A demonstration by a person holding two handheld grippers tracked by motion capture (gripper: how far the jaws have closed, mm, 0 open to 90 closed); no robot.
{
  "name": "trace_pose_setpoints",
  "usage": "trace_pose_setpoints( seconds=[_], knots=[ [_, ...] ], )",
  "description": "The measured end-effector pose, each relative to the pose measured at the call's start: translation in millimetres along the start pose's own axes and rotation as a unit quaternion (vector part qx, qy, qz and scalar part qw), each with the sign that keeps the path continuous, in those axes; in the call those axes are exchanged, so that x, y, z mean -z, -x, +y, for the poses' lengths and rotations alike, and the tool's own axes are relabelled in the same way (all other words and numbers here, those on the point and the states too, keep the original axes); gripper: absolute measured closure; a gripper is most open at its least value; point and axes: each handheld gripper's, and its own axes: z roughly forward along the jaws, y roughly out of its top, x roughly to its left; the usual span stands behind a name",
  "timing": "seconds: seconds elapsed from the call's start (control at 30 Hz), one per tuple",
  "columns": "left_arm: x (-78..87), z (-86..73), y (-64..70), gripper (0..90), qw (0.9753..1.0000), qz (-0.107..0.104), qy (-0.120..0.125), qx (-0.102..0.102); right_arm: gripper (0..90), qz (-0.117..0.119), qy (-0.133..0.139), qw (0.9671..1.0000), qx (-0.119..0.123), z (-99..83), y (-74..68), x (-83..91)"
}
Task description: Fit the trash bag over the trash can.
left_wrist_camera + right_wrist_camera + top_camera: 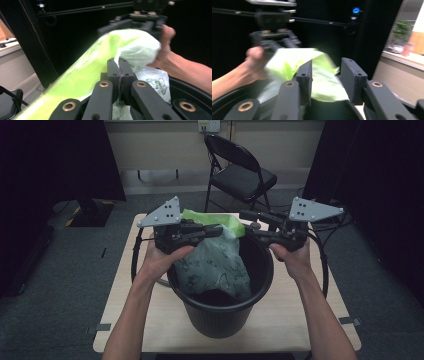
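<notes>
A black bucket [215, 320] stands on the small wooden table [135, 320]. A pale green plastic bag [215, 262] hangs into it, its bright green top edge raised over the far rim. My left gripper [217, 231] is shut on the bag's upper edge above the bucket's far left rim; in the left gripper view the jaws [120, 68] meet on the bag [135, 47]. My right gripper [246, 223] is open at the far right rim, close to the bag's edge. In the right gripper view the gripper [325, 75] has its jaws apart, with the green bag [322, 85] behind the gap.
A black folding chair [240, 170] stands behind the table. A dark stand base [90, 212] sits on the floor at far left. Cables loop from both grippers beside the bucket. Bare tabletop shows left and right of the bucket.
</notes>
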Motion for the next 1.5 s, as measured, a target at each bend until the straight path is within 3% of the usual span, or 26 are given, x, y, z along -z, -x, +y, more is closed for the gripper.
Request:
trace_pose_setpoints(
  seconds=[0.13,0.23,0.33,0.43,0.57,0.77,0.87,0.93,1.07,1.3,1.43,1.5],
  knots=[
    [-3.6,3.5,-0.9,89.9,0.9999,0.012,-0.011,-0.003,59.3,0.026,-0.011,0.9995,0.014,1.5,-9.3,-4.2],
    [-6.1,5.1,-1.3,89.9,0.9999,0.009,-0.013,-0.004,60.2,0.038,-0.010,0.9989,0.024,2.7,-12.7,-5.9],
    [-10.8,4.1,-1.2,89.9,0.9995,-0.002,-0.029,-0.008,59.2,0.031,-0.006,0.9990,0.032,3.8,-14.3,-5.7],
    [-13.4,3.7,-0.3,89.9,0.9991,-0.006,-0.039,-0.012,51.3,0.004,0.004,0.9994,0.035,4.4,-12.8,-3.5],
    [-14.4,4.2,-1.1,89.9,0.9990,-0.006,-0.044,-0.007,49.8,0.003,0.003,0.9992,0.040,3.7,-9.8,-3.4],
    [-17.4,3.9,-0.6,89.8,0.9983,-0.015,-0.056,-0.009,64.8,0.027,-0.009,0.9984,0.049,2.2,-11.0,-9.2],
    [-16.0,3.8,-1.0,88.5,0.9985,-0.016,-0.052,-0.007,83.7,0.034,-0.011,0.9984,0.044,3.1,-10.9,-9.2],
    [-14.0,3.7,-1.4,83.3,0.9989,-0.005,-0.046,-0.001,89.3,0.034,-0.009,0.9988,0.035,3.5,-8.6,-7.4],
    [-5.8,2.3,-1.2,65.4,0.9996,0.008,-0.024,0.013,90.0,0.012,-0.010,0.9997,0.019,1.6,-4.9,-3.5],
    [6.4,7.6,0.5,57.5,0.9991,-0.003,0.033,0.025,90.0,-0.012,-0.018,0.9998,0.003,-5.2,0.5,-1.5],
    [-3.3,8.8,1.6,53.4,0.9997,-0.006,0.013,0.022,90.0,-0.007,-0.019,0.9998,0.001,-7.3,-0.1,-5.5],
    [-7.3,8.0,2.3,58.6,0.9998,-0.004,-0.001,0.018,90.0,-0.006,-0.017,0.9998,-0.001,-6.7,-0.8,-6.5]
  ],
)
